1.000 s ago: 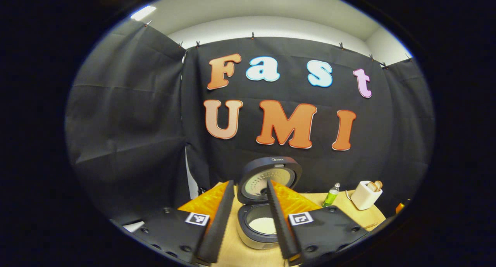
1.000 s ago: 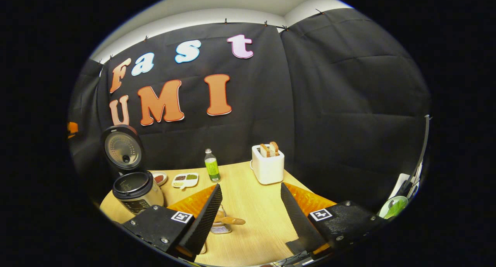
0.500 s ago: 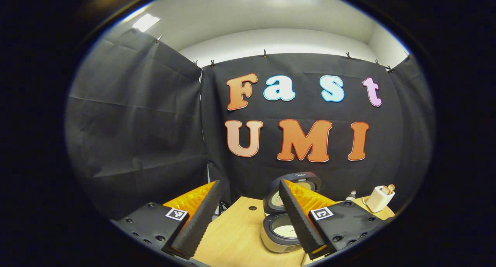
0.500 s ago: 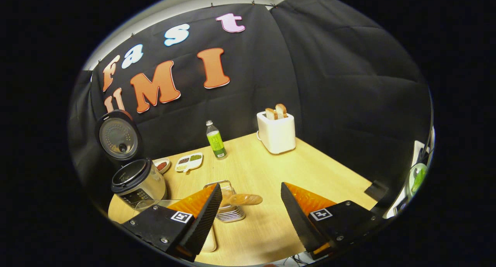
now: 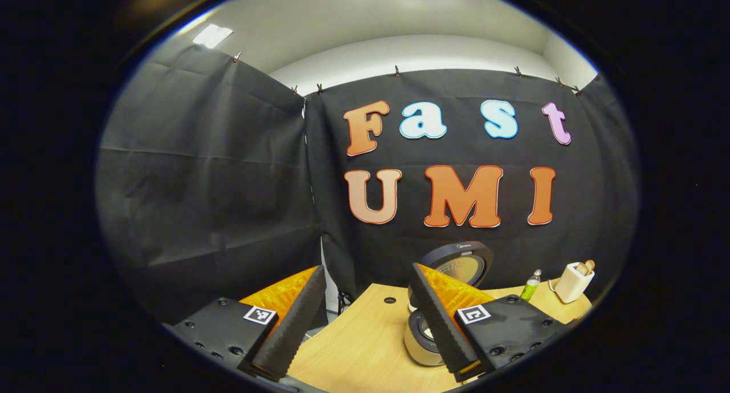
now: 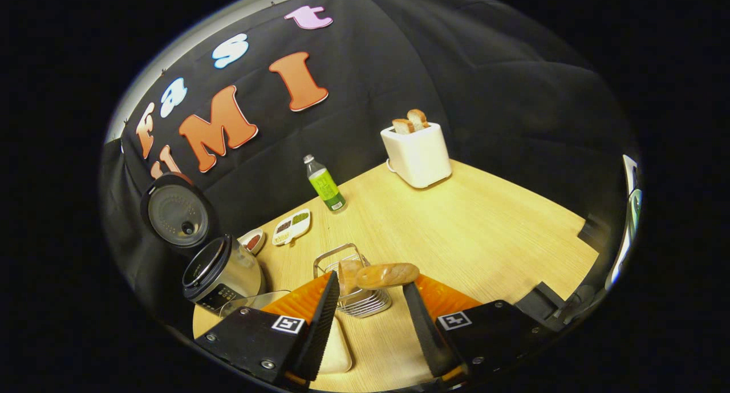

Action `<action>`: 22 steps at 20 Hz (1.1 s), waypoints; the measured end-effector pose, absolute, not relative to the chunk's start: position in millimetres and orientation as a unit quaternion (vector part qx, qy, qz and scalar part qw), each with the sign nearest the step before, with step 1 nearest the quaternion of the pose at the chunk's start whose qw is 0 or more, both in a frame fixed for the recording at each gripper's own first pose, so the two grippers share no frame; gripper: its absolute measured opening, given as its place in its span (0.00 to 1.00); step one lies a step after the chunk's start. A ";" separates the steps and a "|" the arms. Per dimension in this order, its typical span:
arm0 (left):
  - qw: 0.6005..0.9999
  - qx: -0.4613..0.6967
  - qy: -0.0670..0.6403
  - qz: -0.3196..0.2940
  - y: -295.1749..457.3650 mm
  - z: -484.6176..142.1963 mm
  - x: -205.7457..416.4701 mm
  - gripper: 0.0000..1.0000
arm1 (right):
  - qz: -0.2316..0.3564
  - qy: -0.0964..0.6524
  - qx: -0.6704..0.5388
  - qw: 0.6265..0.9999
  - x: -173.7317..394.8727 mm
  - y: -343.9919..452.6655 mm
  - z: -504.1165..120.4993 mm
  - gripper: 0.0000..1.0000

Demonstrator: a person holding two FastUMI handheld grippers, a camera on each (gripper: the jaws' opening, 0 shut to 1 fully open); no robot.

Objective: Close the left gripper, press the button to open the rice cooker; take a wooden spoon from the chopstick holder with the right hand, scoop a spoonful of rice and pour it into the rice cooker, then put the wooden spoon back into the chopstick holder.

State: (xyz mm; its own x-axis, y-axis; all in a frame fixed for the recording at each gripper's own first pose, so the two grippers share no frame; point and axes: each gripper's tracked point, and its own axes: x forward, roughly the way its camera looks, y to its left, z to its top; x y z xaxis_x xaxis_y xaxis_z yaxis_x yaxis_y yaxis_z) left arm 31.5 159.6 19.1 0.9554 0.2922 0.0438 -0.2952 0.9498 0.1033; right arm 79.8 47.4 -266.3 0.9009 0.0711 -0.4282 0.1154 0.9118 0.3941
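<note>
Right gripper point(image 6: 365, 319): fingers spread, holding nothing; hung over the table point(image 6: 485, 222) just in front of the holder point(image 6: 353, 290).
Left gripper point(image 5: 365, 319): fingers spread, holding nothing; raised above the table's edge, cooker point(image 5: 425, 339) partly hidden behind its right-hand finger point(image 5: 439, 324).
Cooker: lid point(image 6: 177, 210) stood open and upright behind the pot point(image 6: 219, 273); in the right gripper view it sat at the table's left side, left of the holder.
Holder: wire rack, upright, between the right gripper's fingertips in that view; touching neither finger as far as could be told.
Spoon point(image 6: 385, 274): wooden, bowl end up, sticking out of the holder and leaning to the right.
Clear dish point(image 6: 251, 302): between cooker and holder, partly behind the right gripper; contents could not be told.
Small dishes point(image 6: 282, 230): behind the holder, right of the cooker.
Bottle point(image 6: 325, 185): green, upright, further behind the holder.
Toaster point(image 6: 416, 150): white, two slices up, far right of the holder, well apart.
</note>
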 end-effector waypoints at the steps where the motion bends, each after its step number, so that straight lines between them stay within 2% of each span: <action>1: 0.987 0.058 -0.013 0.149 161.7 16.9 31.8 0.99 | -0.015 0.215 0.211 0.953 84.3 46.9 -263.3 0.65; 3: 0.986 0.062 -0.011 0.152 166.6 14.3 32.3 0.98 | -0.017 0.213 0.205 0.955 90.8 45.4 -256.7 0.56; 6: 0.986 0.058 -0.008 0.158 174.5 9.7 33.1 0.98 | -0.015 0.211 0.194 0.958 102.0 45.0 -253.9 0.51; 7: 0.985 0.056 -0.005 0.160 178.3 6.4 33.2 0.98 | -0.014 0.212 0.195 0.957 104.9 45.7 -254.0 0.41; 8: 0.985 0.055 -0.002 0.164 181.1 3.7 32.9 0.98 | -0.016 0.213 0.192 0.958 108.5 45.0 -254.1 0.51; 13: 0.984 0.061 -0.002 0.167 188.7 1.8 31.1 0.98 | 0.021 0.204 0.208 0.956 123.0 70.4 -237.0 0.25; 15: 0.984 0.068 -0.002 0.166 188.9 3.0 31.5 0.98 | 0.031 0.204 0.189 0.960 124.9 79.6 -235.4 0.18; 18: 0.985 0.067 -0.005 0.161 189.0 4.1 30.7 0.98 | 0.056 0.199 0.167 0.964 125.3 97.1 -224.0 0.15; 22: 0.987 0.052 -0.012 0.153 193.0 8.3 30.1 0.97 | 0.046 0.173 0.114 0.977 126.1 94.0 -196.2 0.14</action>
State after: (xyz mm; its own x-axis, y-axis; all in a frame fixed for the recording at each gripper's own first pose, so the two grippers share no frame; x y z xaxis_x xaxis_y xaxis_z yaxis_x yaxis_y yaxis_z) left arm 30.1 193.0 8.3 0.9530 0.3004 0.0400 -0.3029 0.9480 0.0981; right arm 126.1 94.0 -196.2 0.9359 0.1290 -0.3277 -0.0499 0.9697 0.2391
